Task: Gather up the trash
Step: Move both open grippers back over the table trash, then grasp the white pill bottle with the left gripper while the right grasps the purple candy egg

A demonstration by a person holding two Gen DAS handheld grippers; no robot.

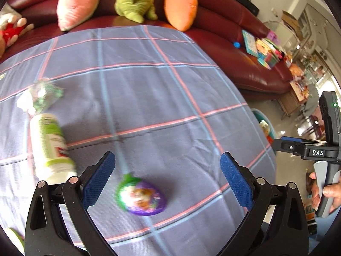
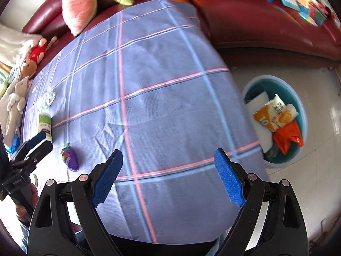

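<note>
Purple egg wrapper between left tool pads — untouched, jaws wide

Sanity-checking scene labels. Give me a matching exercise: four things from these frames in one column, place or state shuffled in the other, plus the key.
Things
1. purple egg-shaped wrapper
2. white bottle
3. orange snack packet
4. left gripper

Places or states
A. inside the teal bin on the floor
B. open, nothing between the pads
C. lying on its side on the checked cloth, next to a crumpled clear wrapper
D. on the cloth just ahead of the left gripper's fingers

Pairs: 1-D, 2-C, 3-A, 4-B
</note>
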